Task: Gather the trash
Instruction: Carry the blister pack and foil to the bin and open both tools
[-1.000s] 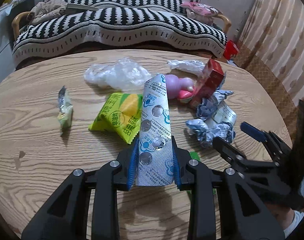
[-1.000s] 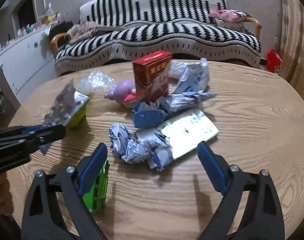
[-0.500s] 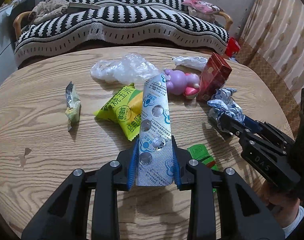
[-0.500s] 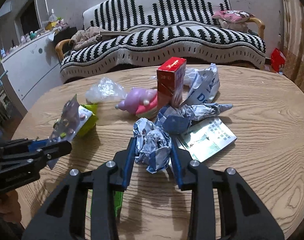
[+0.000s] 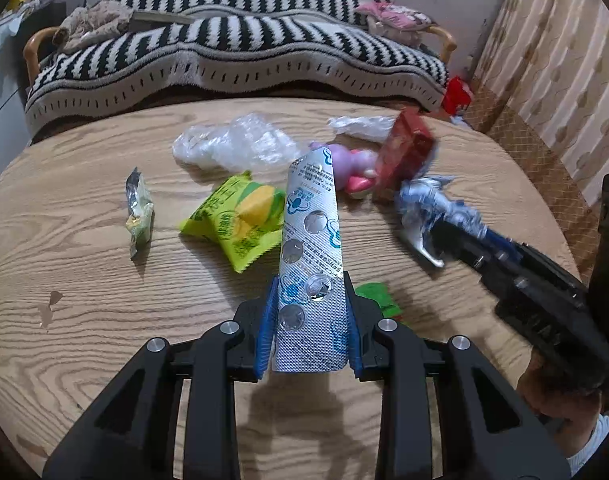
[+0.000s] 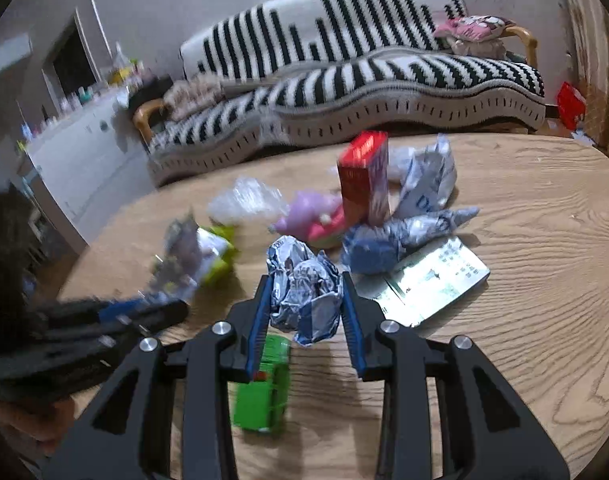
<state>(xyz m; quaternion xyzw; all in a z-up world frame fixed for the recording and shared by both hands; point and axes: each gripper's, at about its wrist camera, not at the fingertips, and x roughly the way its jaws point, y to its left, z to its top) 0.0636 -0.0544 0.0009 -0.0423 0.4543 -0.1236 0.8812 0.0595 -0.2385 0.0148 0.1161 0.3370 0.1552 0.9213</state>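
Observation:
My left gripper (image 5: 309,280) is shut on a long silver blister pack (image 5: 310,240), which sticks up and forward above the round wooden table (image 5: 84,280). My right gripper (image 6: 305,280) is shut on a crumpled blue-and-white foil wrapper (image 6: 304,296), held just above the tabletop. The left wrist view shows the right gripper (image 5: 456,224) coming in from the right with that wrapper (image 5: 428,200). The right wrist view shows the left gripper (image 6: 144,308), blurred, at the left.
On the table lie a yellow-green snack bag (image 5: 240,220), a clear plastic bag (image 5: 236,146), a small wrapper (image 5: 138,208), a red carton (image 6: 364,176), a purple-pink toy (image 6: 312,216), a green box (image 6: 264,384), a flat silver pack (image 6: 428,280) and more crumpled foil (image 6: 404,232). A striped sofa (image 5: 224,52) stands behind.
My right gripper went from wide open to shut on the crumpled foil wrapper, then lifted it off the table. My left gripper kept still with the blister pack.

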